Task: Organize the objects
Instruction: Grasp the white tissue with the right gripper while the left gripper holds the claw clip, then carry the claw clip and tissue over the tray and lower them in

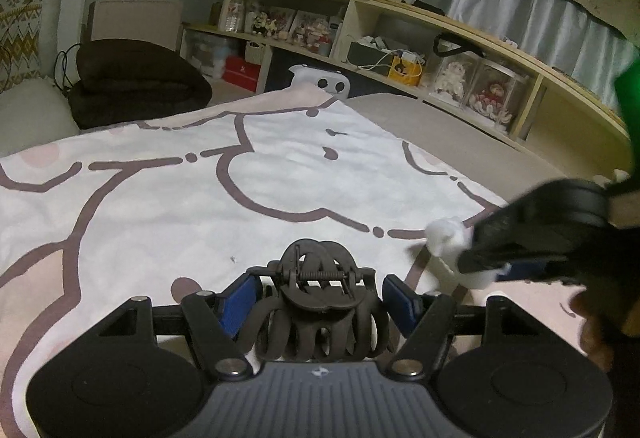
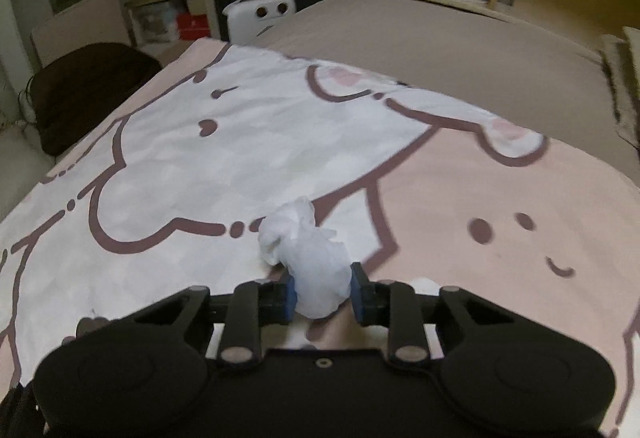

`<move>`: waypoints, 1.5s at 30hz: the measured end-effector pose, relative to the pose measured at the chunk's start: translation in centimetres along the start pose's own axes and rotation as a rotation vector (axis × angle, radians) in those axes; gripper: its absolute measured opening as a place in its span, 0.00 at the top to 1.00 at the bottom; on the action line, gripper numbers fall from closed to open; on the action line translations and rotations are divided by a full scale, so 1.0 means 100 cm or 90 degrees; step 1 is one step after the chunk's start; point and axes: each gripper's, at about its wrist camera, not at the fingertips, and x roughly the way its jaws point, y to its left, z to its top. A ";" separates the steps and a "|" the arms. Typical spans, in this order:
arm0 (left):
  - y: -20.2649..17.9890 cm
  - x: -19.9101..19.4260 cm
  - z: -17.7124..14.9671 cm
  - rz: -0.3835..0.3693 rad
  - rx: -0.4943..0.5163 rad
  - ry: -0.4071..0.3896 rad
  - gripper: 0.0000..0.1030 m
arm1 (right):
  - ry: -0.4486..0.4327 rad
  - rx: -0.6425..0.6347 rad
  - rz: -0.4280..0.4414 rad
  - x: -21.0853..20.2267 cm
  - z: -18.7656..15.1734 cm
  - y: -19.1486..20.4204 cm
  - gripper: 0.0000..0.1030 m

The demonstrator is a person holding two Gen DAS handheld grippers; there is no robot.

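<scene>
Two grippers work above a bed spread with a pink-and-white cartoon blanket. The left gripper is clenched on a dark hair claw clip, its blue pads against the clip's sides; only the left wrist view shows this clip. That view also catches the right gripper entering from the right, blurred, with a crumpled white tissue at its tip, just above the blanket. The right wrist view gives the clearer account: the right gripper grasps the tissue between both pads, the wad's loose end sticking out forward over the blanket. Beyond the blanket lies a taupe bedsheet. A low wooden shelf filled with boxed figurines runs along the far side, a white device with two round holes stands at the bed's far edge, and a dark brown cushion sits off to the left.
</scene>
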 end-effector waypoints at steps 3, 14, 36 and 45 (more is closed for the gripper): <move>-0.002 -0.008 0.005 -0.008 0.008 -0.011 0.32 | -0.016 0.013 -0.009 -0.019 -0.005 -0.008 0.74; -0.012 -0.050 0.029 -0.061 0.041 -0.027 0.32 | -0.059 0.072 -0.021 -0.091 -0.028 -0.026 0.74; -0.068 -0.149 0.014 -0.272 0.147 0.015 0.32 | -0.087 0.158 -0.123 -0.252 -0.118 -0.099 0.74; -0.084 -0.177 0.003 -0.350 0.162 0.059 0.32 | -0.094 0.177 -0.148 -0.304 -0.150 -0.122 0.74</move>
